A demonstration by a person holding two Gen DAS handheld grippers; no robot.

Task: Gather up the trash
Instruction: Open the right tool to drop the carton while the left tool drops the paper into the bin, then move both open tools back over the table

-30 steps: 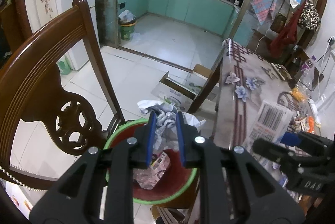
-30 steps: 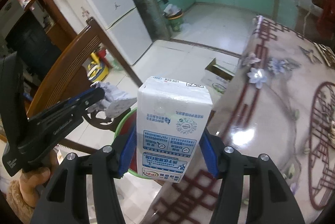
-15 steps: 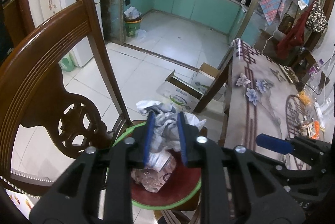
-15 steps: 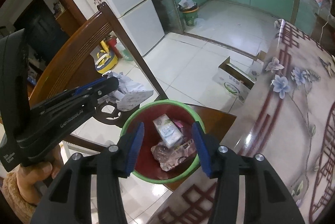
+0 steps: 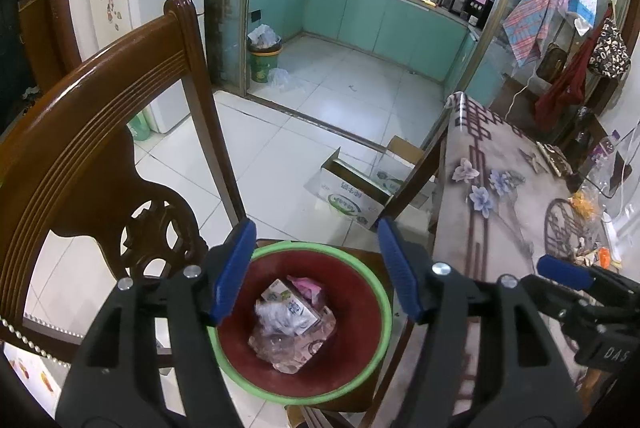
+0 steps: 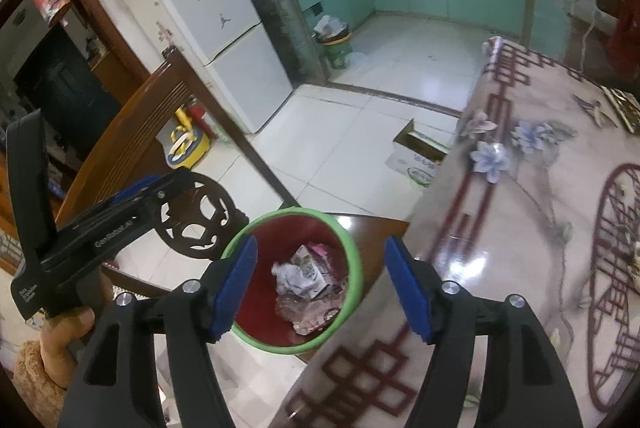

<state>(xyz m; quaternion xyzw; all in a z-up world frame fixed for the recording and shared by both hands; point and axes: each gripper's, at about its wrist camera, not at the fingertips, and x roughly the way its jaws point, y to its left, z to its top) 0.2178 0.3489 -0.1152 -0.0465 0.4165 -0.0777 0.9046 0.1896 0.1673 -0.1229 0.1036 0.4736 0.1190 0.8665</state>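
Observation:
A red bin with a green rim stands on a wooden chair seat below both grippers. Inside lie a milk carton, crumpled white paper and clear plastic wrap. My left gripper is open and empty right above the bin. My right gripper is open and empty above the bin's right side. The left gripper also shows at the left of the right wrist view.
The chair's carved wooden back rises to the left of the bin. A table with a flowered cloth is to the right, with small litter at its far right. An open cardboard box lies on the tiled floor.
My right gripper opened and dropped the milk carton into the bin. Then my left gripper opened and dropped the crumpled paper into the bin.

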